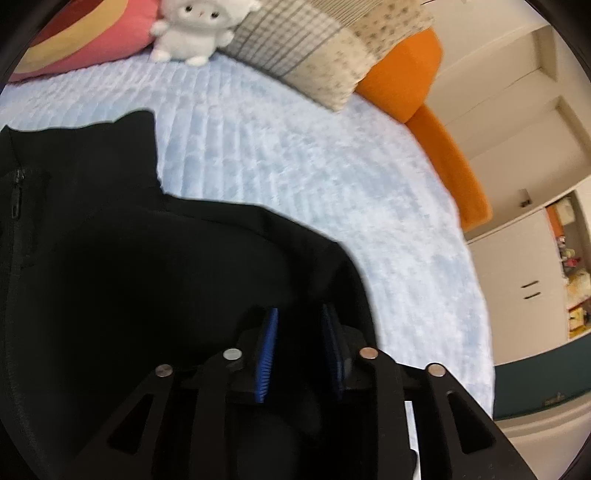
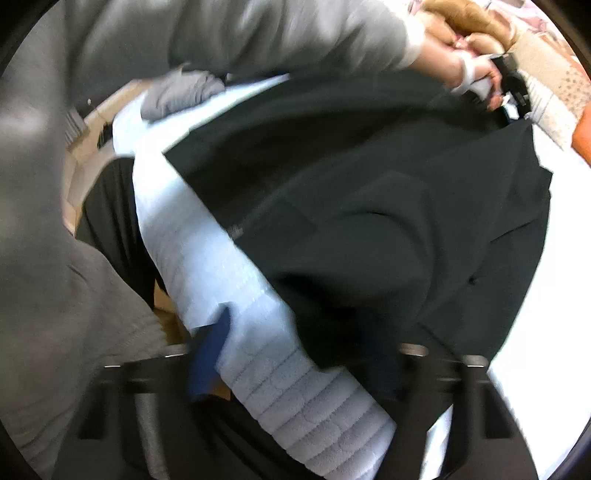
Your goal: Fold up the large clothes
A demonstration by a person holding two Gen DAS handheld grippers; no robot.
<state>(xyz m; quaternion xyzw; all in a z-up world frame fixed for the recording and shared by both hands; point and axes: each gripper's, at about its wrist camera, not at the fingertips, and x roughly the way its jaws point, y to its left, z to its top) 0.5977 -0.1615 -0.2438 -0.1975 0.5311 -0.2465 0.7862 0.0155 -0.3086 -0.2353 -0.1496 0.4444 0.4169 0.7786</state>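
A large black zip-up jacket (image 1: 110, 277) lies spread on a light blue fleece blanket (image 1: 295, 166); its collar and zipper are at the left of the left wrist view. My left gripper (image 1: 300, 347) hovers over the jacket's shoulder edge, blue pads (image 1: 267, 354) a little apart, no cloth visibly pinched. The right wrist view is blurred. There the jacket (image 2: 369, 203) fills the middle. My right gripper (image 2: 295, 354) stands wide open, straddling the jacket's lower hem and the blanket (image 2: 229, 295) at the bed's edge. A hand (image 2: 476, 81) holds the left gripper (image 2: 513, 85) at the far end.
A white plush toy (image 1: 192, 29), a pink pillow (image 1: 92, 37), a checked pillow (image 1: 314, 55) and an orange cushion (image 1: 424, 92) line the head of the bed. White cupboards (image 1: 517, 258) stand to the right. A grey sleeve (image 2: 221, 33) and a grey cloth (image 2: 181, 92) lie near.
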